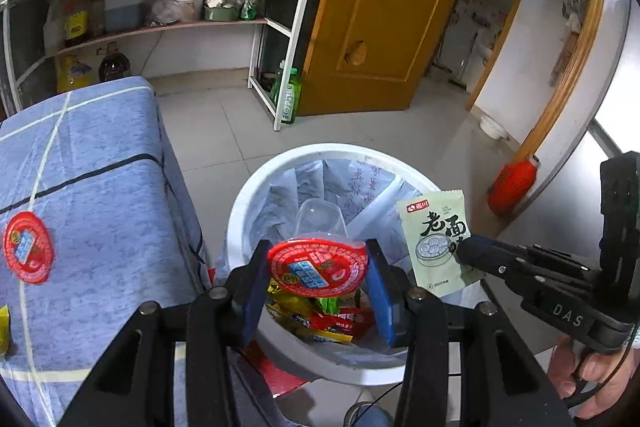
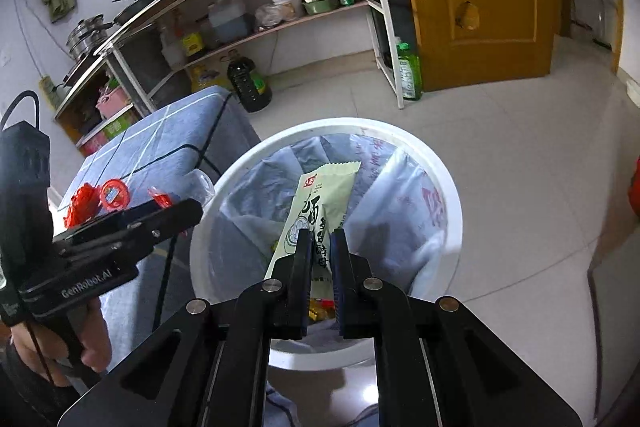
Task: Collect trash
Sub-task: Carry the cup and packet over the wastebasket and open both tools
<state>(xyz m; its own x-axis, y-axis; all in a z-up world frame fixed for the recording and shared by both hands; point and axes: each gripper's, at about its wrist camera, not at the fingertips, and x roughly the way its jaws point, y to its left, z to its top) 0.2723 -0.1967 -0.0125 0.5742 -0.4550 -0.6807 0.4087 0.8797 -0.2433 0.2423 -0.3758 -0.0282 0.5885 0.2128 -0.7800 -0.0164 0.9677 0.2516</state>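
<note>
My left gripper [image 1: 318, 267] is shut on a clear plastic cup with a red foil lid [image 1: 318, 265], held over the white trash bin [image 1: 248, 199]. My right gripper [image 2: 321, 243] is shut on a pale green snack packet [image 2: 320, 195], also over the bin [image 2: 448, 179]; the packet shows in the left wrist view [image 1: 436, 239]. The bin has a plastic liner and holds several colourful wrappers [image 1: 320, 315]. Another red-lidded cup [image 1: 28, 247] lies on the blue cloth-covered table [image 1: 100, 167]. Red wrappers [image 2: 84, 203] lie on the table in the right wrist view.
A shelf rack [image 1: 160, 23] with bottles and jars stands behind. A green bottle [image 1: 290, 99] stands by the rack's leg. A yellow wooden door [image 1: 380, 27] is open at the back. A red object [image 1: 512, 183] lies on the tile floor at right.
</note>
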